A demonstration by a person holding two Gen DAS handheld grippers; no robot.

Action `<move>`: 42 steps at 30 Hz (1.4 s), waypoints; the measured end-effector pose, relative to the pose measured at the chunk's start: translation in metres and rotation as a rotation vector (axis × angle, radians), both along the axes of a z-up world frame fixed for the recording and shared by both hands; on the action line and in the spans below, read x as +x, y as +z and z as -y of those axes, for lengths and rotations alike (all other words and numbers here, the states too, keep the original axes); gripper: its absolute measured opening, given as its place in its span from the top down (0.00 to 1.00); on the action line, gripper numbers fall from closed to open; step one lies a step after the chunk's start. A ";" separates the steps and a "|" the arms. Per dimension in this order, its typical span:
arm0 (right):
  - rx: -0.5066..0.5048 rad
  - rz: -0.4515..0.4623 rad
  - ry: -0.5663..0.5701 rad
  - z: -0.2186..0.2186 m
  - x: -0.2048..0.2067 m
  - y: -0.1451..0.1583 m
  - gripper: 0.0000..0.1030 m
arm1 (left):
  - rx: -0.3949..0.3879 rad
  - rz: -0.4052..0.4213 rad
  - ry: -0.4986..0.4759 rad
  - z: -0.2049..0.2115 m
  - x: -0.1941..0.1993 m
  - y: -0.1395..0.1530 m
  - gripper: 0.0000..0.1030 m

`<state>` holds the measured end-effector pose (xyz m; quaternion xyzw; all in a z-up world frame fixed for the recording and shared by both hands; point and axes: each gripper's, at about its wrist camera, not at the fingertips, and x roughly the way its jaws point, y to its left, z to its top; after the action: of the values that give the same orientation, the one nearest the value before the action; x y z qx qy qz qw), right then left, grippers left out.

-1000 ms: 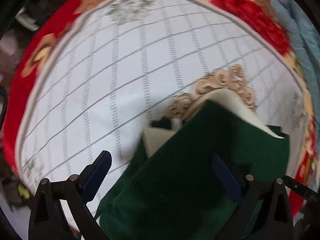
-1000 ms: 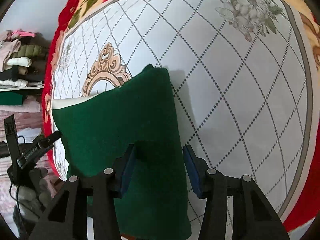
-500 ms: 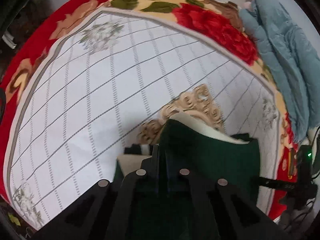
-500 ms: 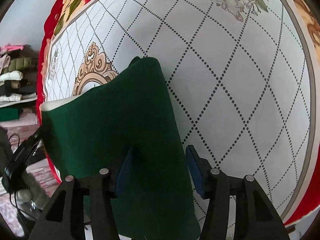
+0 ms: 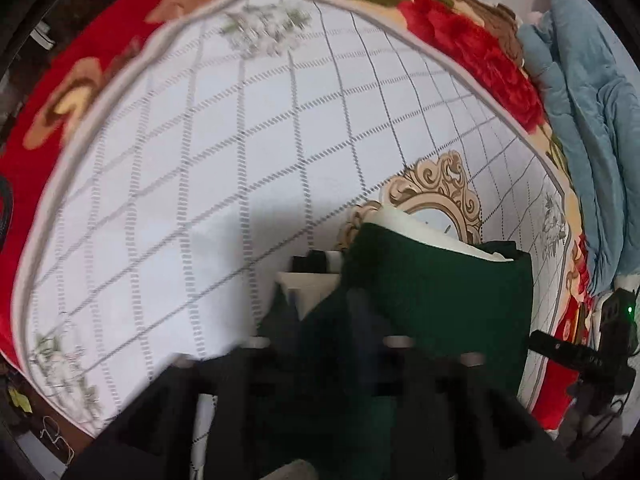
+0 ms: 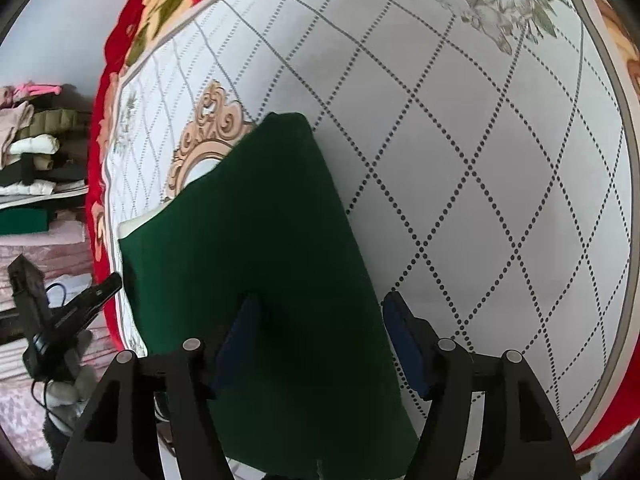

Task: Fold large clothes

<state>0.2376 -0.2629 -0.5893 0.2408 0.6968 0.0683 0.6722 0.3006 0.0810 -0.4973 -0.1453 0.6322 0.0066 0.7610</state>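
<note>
**Two tools opening over the folded green garment**

Both your tools are opening. Right tool (image 6: 320, 340) straddles the green garment (image 6: 256, 264); its pads stand clear of the cloth, gripping nothing. Left tool (image 5: 332, 344) is blurred, cloth between its fingers; grip can't be told. Garment lies on the bed (image 6: 480, 160) beside the gold medallion (image 6: 208, 136), long axis running away from your right tool, the nearer one.

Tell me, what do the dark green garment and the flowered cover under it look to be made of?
The dark green garment looks like a thick, matte knit or fleece: it reflects no light and its fold edge is soft and rounded. A cream lining shows at one edge. The flowered bed cover looks like a plush printed blanket, with a fuzzy pile visible on the red roses. The exact fibre cannot be told.
</note>
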 end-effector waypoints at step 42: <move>0.421 -0.207 0.102 -0.018 0.008 -0.089 0.25 | -0.294 -0.041 -0.046 -0.021 -0.010 -0.090 0.73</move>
<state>0.2459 -0.2446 -0.6781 0.3459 0.7437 0.2208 0.5278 0.2909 0.1024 -0.5872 -0.2405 0.6450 -0.1005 0.7183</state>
